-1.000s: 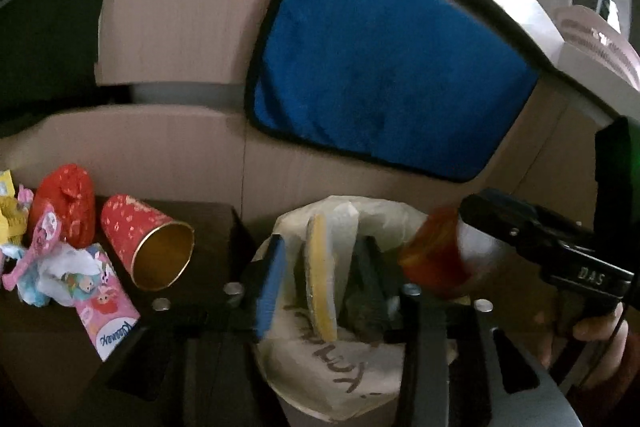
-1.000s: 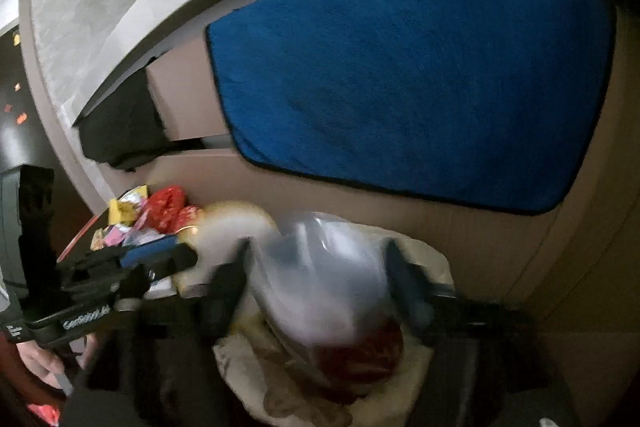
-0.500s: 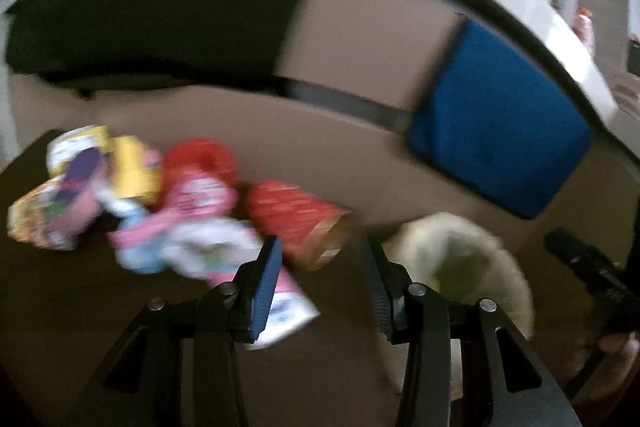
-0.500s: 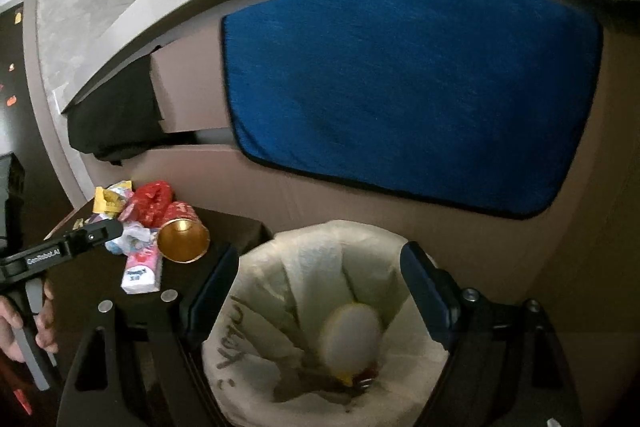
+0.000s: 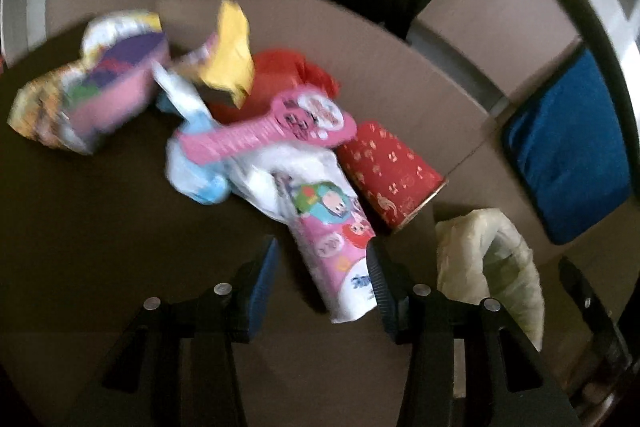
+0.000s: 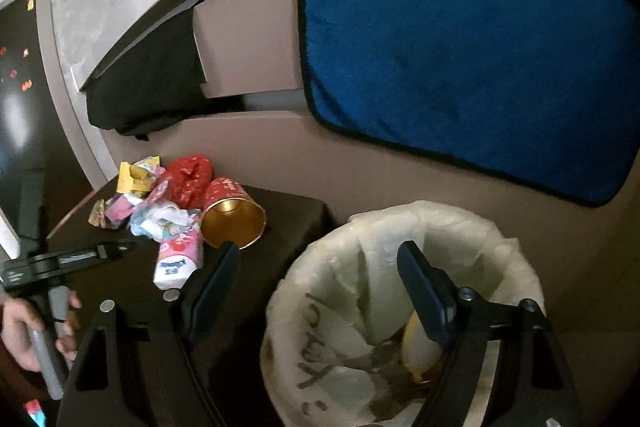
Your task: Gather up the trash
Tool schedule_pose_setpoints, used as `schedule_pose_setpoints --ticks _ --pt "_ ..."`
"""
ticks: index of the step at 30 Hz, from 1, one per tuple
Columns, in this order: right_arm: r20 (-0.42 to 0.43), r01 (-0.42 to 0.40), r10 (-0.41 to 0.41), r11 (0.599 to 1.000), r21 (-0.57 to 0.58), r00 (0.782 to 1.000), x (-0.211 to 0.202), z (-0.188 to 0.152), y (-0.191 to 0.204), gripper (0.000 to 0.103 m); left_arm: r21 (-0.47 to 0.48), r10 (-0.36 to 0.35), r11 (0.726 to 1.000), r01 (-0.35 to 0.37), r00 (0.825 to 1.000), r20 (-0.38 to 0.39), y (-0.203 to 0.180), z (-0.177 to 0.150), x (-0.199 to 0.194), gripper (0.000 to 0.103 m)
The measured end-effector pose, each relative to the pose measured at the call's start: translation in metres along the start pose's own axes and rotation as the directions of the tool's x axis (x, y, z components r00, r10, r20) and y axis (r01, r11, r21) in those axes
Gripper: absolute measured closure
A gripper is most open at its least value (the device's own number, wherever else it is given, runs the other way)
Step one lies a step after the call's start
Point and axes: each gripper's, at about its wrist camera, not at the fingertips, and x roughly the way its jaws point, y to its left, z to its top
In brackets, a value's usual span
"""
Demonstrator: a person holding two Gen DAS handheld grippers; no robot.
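- Trash lies in a heap on the dark counter (image 6: 292,227), left of the lined bin (image 6: 400,307), which already holds some pieces.
- Red paper cup (image 6: 232,211) lies on its side at the heap's right edge, its long axis level and its gold mouth facing the bin.
- Pink tissue pack (image 5: 340,255) lies flat, long axis running near to far; its near end sits between the jaws of the left tool (image 5: 320,287), which have just been opening and do not press it.
- Right tool (image 6: 320,291) hangs spread and empty over the bin.
- Step in hand, I judge: fetching the next piece; the left tool must close on the pack.
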Motion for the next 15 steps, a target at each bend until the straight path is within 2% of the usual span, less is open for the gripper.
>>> schedule_pose_setpoints --ticks 4,5,7,9,12,15 --pt "-0.005 0.056 -0.056 0.998 -0.022 0.998 0.003 -0.004 0.003 0.025 -0.007 0.052 0.999 -0.053 0.998 -0.042 -0.011 -0.001 0.028 0.054" --pt "-0.009 0.062 -0.062 0.998 -0.021 0.998 0.003 -0.004 0.002 0.025 0.008 0.07 0.998 -0.07 0.997 -0.011 -0.015 -0.002 0.03 0.052" --pt "-0.015 0.066 -0.066 0.998 -0.011 0.998 0.004 -0.006 -0.001 0.025 0.025 0.11 0.994 -0.11 0.994 0.001 -0.021 0.0 0.035 0.052" --pt "-0.015 0.067 -0.067 0.998 -0.005 0.998 0.006 -0.007 -0.002 0.025 0.015 0.135 0.991 -0.134 0.991 -0.013 -0.024 0.002 0.038 0.052" --pt "-0.023 0.046 -0.047 0.999 -0.007 0.999 0.013 -0.005 0.005 0.025 0.067 0.132 0.989 -0.13 0.991 -0.033 -0.025 0.004 0.039 0.057" --pt "-0.037 -0.011 0.01 1.0 -0.026 0.999 0.024 0.001 0.02 0.025 0.15 0.141 0.979 -0.135 0.99 -0.025 -0.018 -0.001 0.026 0.063"
